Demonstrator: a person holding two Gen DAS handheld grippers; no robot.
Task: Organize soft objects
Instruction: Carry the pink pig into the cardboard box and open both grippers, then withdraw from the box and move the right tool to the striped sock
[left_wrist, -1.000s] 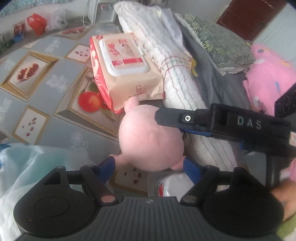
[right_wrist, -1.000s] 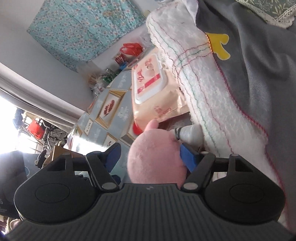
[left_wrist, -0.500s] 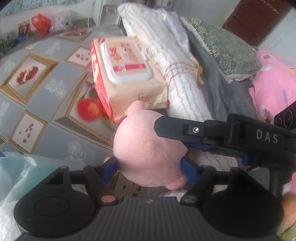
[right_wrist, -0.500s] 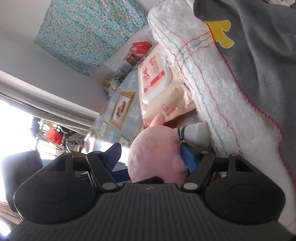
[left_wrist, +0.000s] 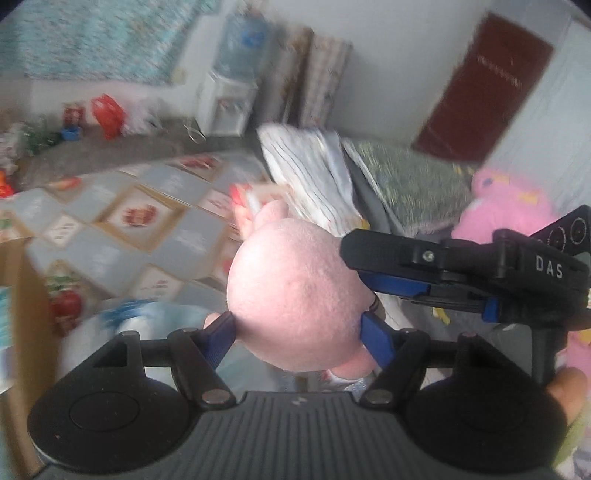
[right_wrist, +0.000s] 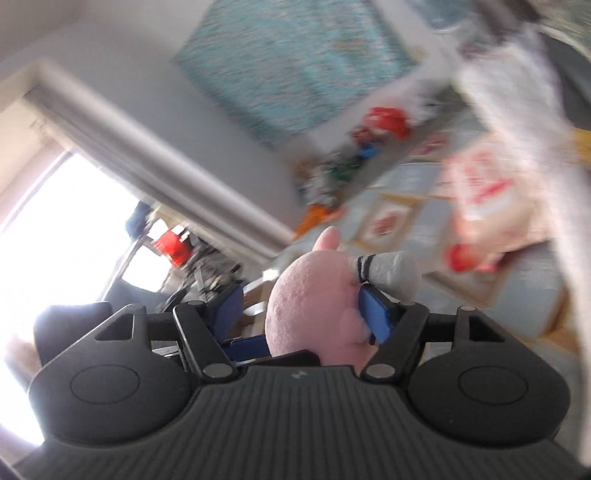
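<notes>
Round pink plush toy (left_wrist: 295, 295) sat between both blue pads of the left claw (left_wrist: 297, 338), clamped. Left jaws had just been closing on it. Right claw (right_wrist: 303, 314) gripped the same toy (right_wrist: 310, 306) from the side; its far pad pressed in, near pad contact unclear. Background blurred.

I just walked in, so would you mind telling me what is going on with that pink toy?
A person is holding the pink plush toy with both handheld grippers at once. The left gripper has its blue pads pressed on either side of the round body, and the right gripper clamps it from the side. The toy is up off the patterned bed cover, with a wet wipes pack and folded bedding behind it.
</notes>
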